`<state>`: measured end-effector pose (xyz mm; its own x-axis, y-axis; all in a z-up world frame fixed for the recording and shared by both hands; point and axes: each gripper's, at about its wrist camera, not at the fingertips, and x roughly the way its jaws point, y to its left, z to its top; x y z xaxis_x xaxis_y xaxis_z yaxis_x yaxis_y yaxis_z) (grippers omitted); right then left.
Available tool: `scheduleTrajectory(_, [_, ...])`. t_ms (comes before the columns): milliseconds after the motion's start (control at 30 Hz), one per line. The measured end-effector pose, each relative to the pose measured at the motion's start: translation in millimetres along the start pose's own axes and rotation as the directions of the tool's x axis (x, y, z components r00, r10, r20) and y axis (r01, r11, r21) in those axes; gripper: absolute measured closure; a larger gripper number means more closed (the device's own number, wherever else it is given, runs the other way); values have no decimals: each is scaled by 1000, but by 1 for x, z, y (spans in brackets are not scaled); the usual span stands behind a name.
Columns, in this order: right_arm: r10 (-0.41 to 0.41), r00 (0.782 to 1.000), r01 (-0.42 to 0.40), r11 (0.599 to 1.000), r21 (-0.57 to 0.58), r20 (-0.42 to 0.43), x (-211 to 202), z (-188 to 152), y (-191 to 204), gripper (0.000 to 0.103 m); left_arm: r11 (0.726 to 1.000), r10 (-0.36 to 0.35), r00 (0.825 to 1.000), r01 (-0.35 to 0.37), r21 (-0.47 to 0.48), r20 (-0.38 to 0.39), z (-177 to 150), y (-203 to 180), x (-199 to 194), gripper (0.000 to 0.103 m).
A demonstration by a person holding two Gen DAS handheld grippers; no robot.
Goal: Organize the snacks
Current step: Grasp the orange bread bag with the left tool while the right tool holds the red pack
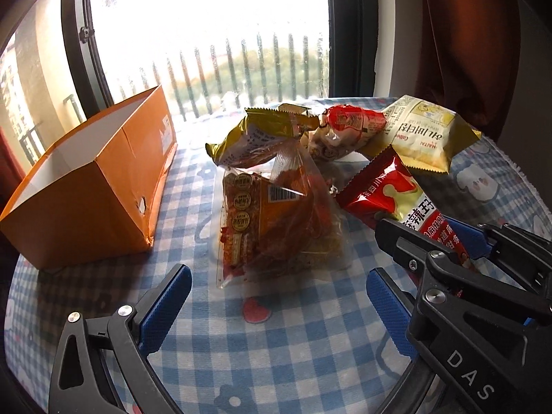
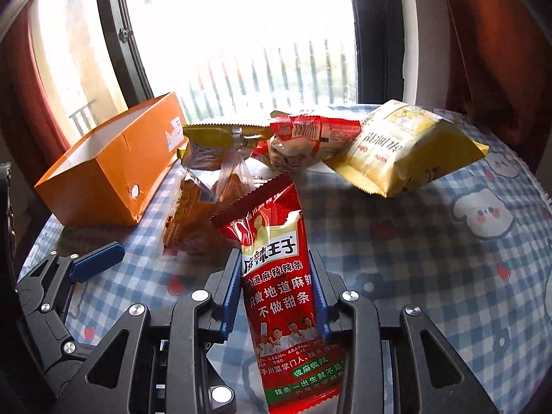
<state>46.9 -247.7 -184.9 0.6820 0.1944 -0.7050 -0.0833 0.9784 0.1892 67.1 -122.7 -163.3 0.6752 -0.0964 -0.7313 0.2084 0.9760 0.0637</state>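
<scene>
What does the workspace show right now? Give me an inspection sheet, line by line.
Surface: round table under blue checked cloth.
Job's things: red snack packet held above the cloth; yellow packet, red-white packet, olive-gold packet, clear orange bag piled; orange box open, nothing visible inside.
Clutter: nothing seen.
Grippers: right gripper shut on the red snack packet; left gripper open, empty.
Cables: nothing seen.
Surroundings: bright window, curtain.

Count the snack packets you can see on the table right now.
5. A red packet in the right gripper; a clear orange bag mid-table; behind it a gold packet, a red-and-white one, and a yellow one. More could hide underneath.
</scene>
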Motion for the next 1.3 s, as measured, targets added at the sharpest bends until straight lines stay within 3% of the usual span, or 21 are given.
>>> scheduleTrajectory(300, [28,999,-29,998,53,24,19,34,-8,65,999,29,1000,-29,-24,5,37,6,27,1])
scheduleTrajectory(467, [34,999,-34,998,51,5,39,39,-8,64,998,25,999,-28,-61,-48,40,14,53,1])
scheduleTrajectory(567, [39,999,-38,998,58,-21,51,37,-9,65,996,60,998,-62,-58,-26,38,14,60,2])
scheduleTrajectory(667, [30,999,-28,998,61,-34,59,37,-10,64,998,25,998,-28,-61,-51,36,13,70,8])
scheduleTrajectory(767, [35,998,-31,997,75,-53,64,34,-11,64,997,-26,996,20,-71,-84,34,13,76,23])
scheduleTrajectory(867, [36,997,-31,996,88,-62,66,31,-15,64,998,-26,998,23,-53,-56,32,11,73,37])
scheduleTrajectory(1300, [10,999,-7,997,77,-38,48,28,-9,64,996,-66,997,65,-59,-25,28,11,48,41])
